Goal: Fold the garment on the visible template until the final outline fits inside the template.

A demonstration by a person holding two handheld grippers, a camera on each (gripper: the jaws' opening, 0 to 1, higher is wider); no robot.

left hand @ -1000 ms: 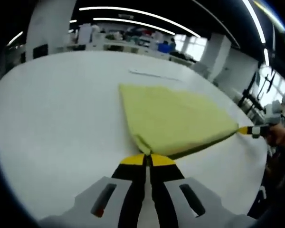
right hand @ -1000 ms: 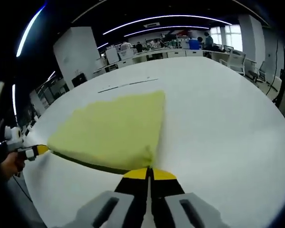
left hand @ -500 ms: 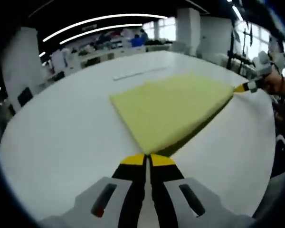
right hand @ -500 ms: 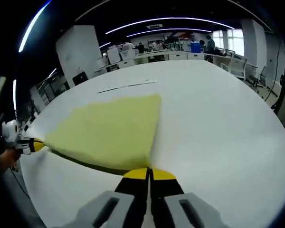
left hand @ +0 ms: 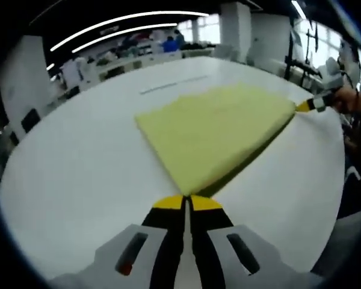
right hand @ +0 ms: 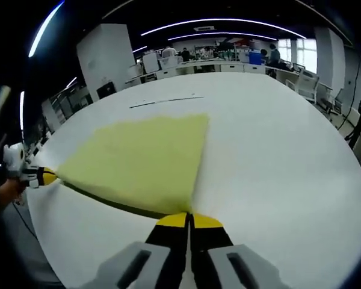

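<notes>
Both claws are clamped tight on the yellow garment (left hand: 219, 135): left gripper (left hand: 187, 201) pinches one near corner, right gripper (right hand: 188, 220) the other, so the near edge hangs stretched between them. Cloth's far part lies on the white table (right hand: 277, 156), short of a thin dark line (right hand: 165, 101).

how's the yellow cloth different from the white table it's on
The cloth is pale yellow, the table white. The cloth is small and lifted along its near edge, casting a shadow; the table is broad and flat. The left claw and right claw pinch the cloth's corners, not the table.
</notes>
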